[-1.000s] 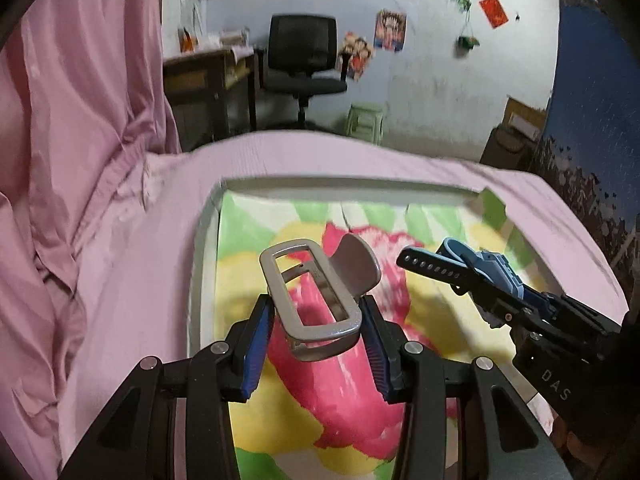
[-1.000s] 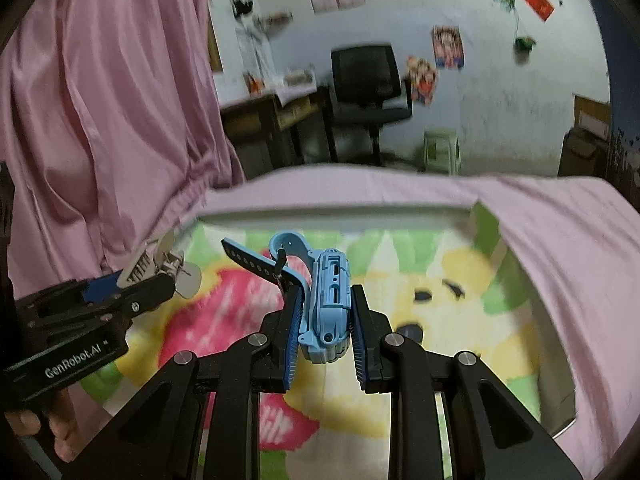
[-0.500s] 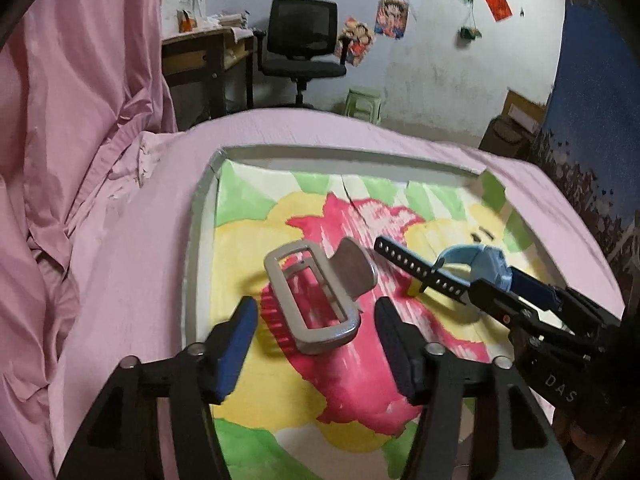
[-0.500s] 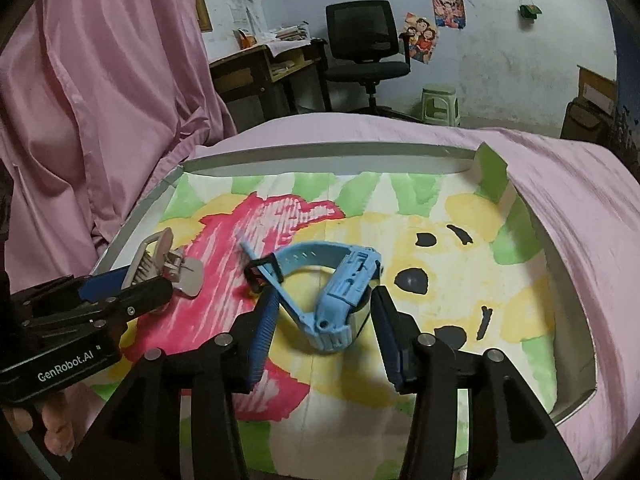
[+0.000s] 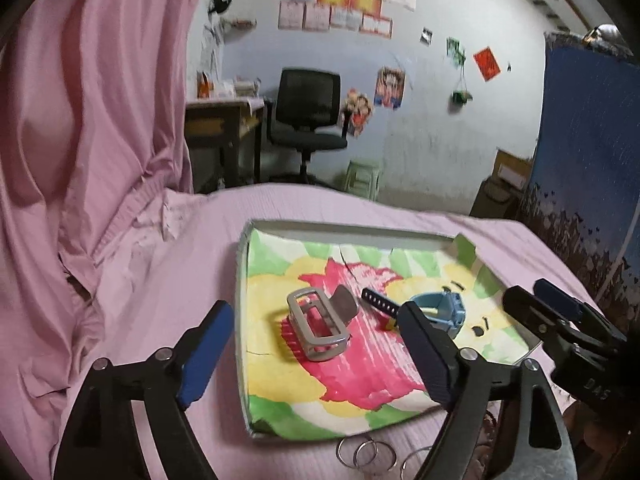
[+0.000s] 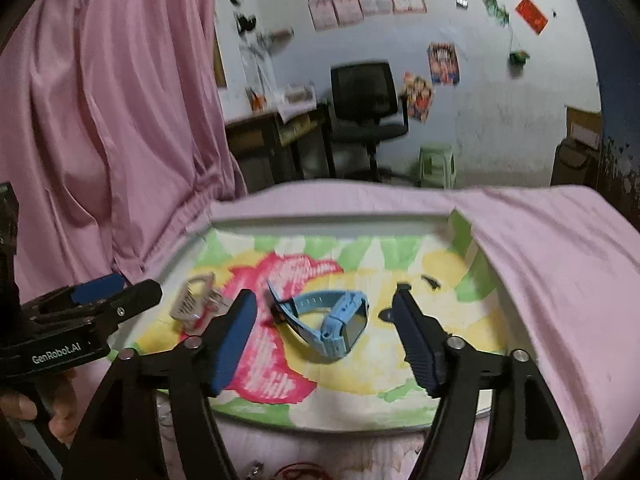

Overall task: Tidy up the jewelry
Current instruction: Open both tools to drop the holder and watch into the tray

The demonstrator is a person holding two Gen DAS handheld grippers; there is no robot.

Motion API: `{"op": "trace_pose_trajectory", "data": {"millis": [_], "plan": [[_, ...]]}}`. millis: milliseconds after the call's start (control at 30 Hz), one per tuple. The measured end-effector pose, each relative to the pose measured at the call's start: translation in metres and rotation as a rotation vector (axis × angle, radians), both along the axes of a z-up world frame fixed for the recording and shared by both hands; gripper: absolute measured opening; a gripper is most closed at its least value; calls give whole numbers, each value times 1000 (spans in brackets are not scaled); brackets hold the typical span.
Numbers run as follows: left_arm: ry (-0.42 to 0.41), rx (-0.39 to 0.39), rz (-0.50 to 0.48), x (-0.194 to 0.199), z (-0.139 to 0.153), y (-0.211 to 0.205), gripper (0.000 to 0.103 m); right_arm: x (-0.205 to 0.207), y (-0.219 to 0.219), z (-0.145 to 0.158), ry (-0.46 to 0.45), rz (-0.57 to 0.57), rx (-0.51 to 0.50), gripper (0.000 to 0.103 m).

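Observation:
A grey claw hair clip [image 5: 320, 326] lies on the painted tray [image 5: 244, 280], on its red patch. My left gripper [image 5: 316, 354] hovers just in front of the clip, its jaws opening, and nothing is between them. Beside the clip rests a light blue watch [image 6: 330, 322] with a dark strap end. In the right wrist view the clip [image 6: 192, 306] shows at the tray's [image 6: 320, 222] left. My right gripper [image 6: 326, 346] is drawn back from the watch, jaws opening wide, and the pads do not touch it.
Several silver rings [image 5: 366, 454] lie on the pink sheet in front of the tray. A pink curtain [image 5: 92, 140] hangs at the left. A person's hand [image 6: 36, 408] grips the left tool. A desk and an office chair [image 5: 308, 120] stand far behind.
Both grippers let go: the clip and the watch now lie on the tray. Both sets of jaws spread wide and both grippers pulled back and up from the tray.

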State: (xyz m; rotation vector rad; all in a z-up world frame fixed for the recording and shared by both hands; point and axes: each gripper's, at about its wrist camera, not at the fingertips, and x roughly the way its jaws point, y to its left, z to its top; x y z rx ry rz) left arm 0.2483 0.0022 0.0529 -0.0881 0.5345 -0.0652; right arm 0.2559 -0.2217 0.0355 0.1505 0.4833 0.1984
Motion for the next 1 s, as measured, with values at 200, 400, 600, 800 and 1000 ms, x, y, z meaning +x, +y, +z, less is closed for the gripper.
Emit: {"op": "trace_pose_trajectory", "data": {"millis": [200, 400, 600, 800, 1000], "plan": [[-109, -15, 28, -39, 8, 5, 95, -36, 0, 19, -124, -9, -3, 80], [-199, -4, 38, -76, 13, 6, 98, -70, -2, 31, -213, -9, 1, 82], [-245, 21, 33, -109, 13, 6, 98, -102, 2, 33, -255, 7, -20, 82], [-240, 32, 29, -134, 3, 12, 98, -127, 1, 29, -254, 24, -37, 82], [-192, 37, 20, -151, -12, 20, 98, -144, 0, 18, -214, 47, -61, 82]]}}
